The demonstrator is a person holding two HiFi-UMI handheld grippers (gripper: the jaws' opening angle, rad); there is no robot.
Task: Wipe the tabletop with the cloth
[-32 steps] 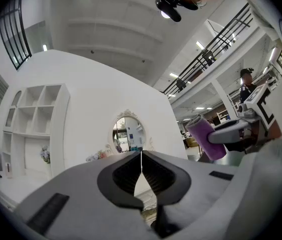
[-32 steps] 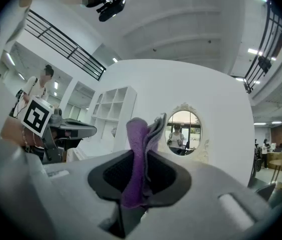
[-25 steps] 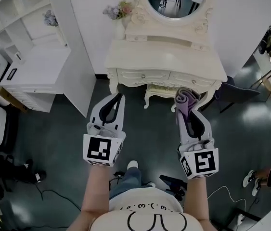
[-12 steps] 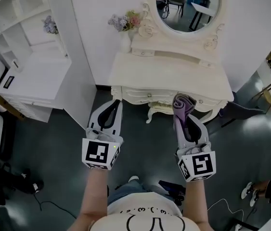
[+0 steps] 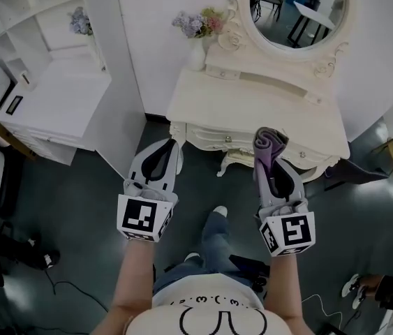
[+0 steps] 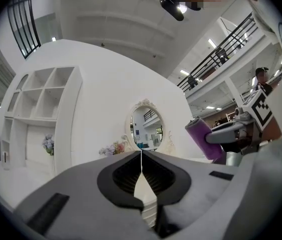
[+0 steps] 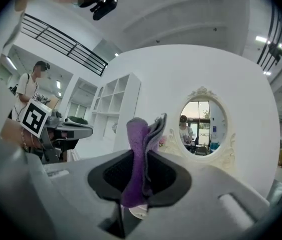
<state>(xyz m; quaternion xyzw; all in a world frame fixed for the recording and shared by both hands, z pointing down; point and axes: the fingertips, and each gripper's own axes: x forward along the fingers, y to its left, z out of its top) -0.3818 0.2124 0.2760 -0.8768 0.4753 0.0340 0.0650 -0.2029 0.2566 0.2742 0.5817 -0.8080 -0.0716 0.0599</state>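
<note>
A folded purple and grey cloth (image 5: 269, 147) stands up out of my right gripper (image 5: 270, 158), which is shut on it; the right gripper view shows the cloth (image 7: 142, 154) pinched between the dark pads. My left gripper (image 5: 169, 145) is shut with nothing in it, its jaws meeting in a thin line (image 6: 141, 160). Both are held in the air just short of the cream dressing table (image 5: 252, 110), whose top lies ahead of them. The cloth's tip overlaps the table's front edge in the head view.
An oval mirror (image 5: 299, 9) and a vase of flowers (image 5: 199, 26) stand at the back of the dressing table. A white shelf unit (image 5: 49, 82) is to the left. A cream stool (image 5: 241, 160) sits under the table. Cables and a person's feet lie on the dark floor.
The dressing table has drawn nearer and shifted right in the head view as I step forward. Both grippers keep their pose, the cloth still held in the right one.
</note>
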